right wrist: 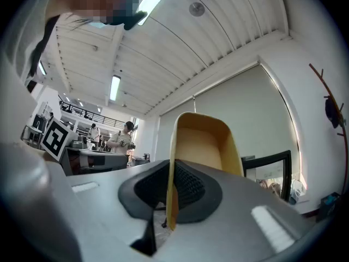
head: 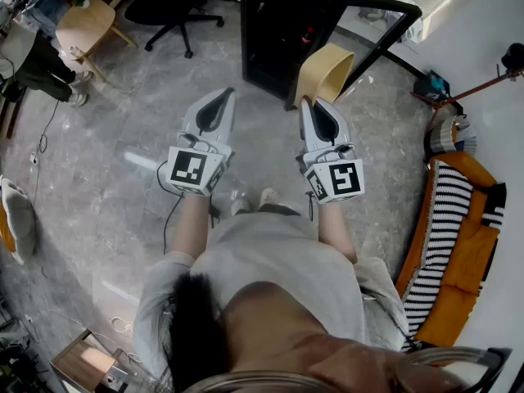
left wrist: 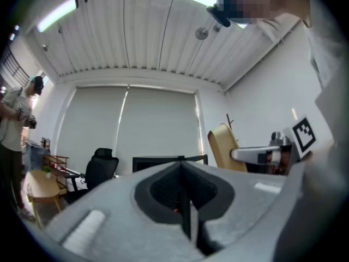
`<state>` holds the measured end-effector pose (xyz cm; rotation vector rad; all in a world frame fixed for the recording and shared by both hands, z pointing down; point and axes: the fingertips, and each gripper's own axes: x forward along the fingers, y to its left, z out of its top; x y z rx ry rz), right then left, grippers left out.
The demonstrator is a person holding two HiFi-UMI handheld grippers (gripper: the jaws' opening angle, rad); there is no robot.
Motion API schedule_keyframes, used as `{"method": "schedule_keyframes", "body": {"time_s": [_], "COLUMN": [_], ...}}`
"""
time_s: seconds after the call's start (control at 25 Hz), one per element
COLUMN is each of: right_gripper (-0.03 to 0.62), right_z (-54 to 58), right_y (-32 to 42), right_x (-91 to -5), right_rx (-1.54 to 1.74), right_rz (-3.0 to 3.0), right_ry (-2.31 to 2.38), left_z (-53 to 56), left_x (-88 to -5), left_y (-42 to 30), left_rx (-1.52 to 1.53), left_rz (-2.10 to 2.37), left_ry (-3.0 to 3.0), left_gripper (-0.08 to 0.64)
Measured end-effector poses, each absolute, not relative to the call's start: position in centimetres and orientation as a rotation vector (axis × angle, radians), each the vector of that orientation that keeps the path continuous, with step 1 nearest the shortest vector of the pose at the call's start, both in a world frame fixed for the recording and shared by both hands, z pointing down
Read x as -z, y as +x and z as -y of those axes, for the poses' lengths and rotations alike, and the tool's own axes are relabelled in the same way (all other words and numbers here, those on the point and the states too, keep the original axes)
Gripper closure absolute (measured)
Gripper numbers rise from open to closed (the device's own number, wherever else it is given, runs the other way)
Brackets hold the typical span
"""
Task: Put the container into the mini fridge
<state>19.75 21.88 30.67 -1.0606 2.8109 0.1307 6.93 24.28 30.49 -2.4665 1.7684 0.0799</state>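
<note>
A tan, bin-shaped container (head: 325, 72) is tilted in the air in front of me. My right gripper (head: 315, 103) is shut on its wall, which shows pinched between the dark pads in the right gripper view, where the container (right wrist: 204, 146) rises above the right gripper (right wrist: 172, 171). My left gripper (head: 214, 97) is level with it on the left, shut and empty, its pads pressed together in the left gripper view (left wrist: 182, 168). A black box-shaped unit (head: 278, 31), probably the mini fridge, stands on the floor just beyond the container; I cannot see whether its door is open.
A black table frame (head: 385, 23) stands right of the black unit. A black office chair (head: 176, 2) and a wooden chair (head: 86, 23) are at far left, near a person (head: 33, 64). An orange and striped sofa (head: 458, 244) lines the right. Grey floor (head: 106, 195) with a cable lies below.
</note>
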Motion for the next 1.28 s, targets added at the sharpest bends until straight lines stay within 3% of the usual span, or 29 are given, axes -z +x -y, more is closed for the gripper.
{"method": "schedule_keyframes", "body": {"time_s": [1.28], "right_gripper": [0.574], "right_z": [-17.3], "right_y": [21.9], "right_x": [-32.3], "right_rx": [-0.087], "right_rz": [-2.868], "right_ry": [-0.868], "left_z": [-20.0], "left_x": [-30.8], "left_y": [10.8], "left_rx": [-0.085], "left_rz": [-1.826], "left_ry": [-2.408], "left_gripper": [0.558]}}
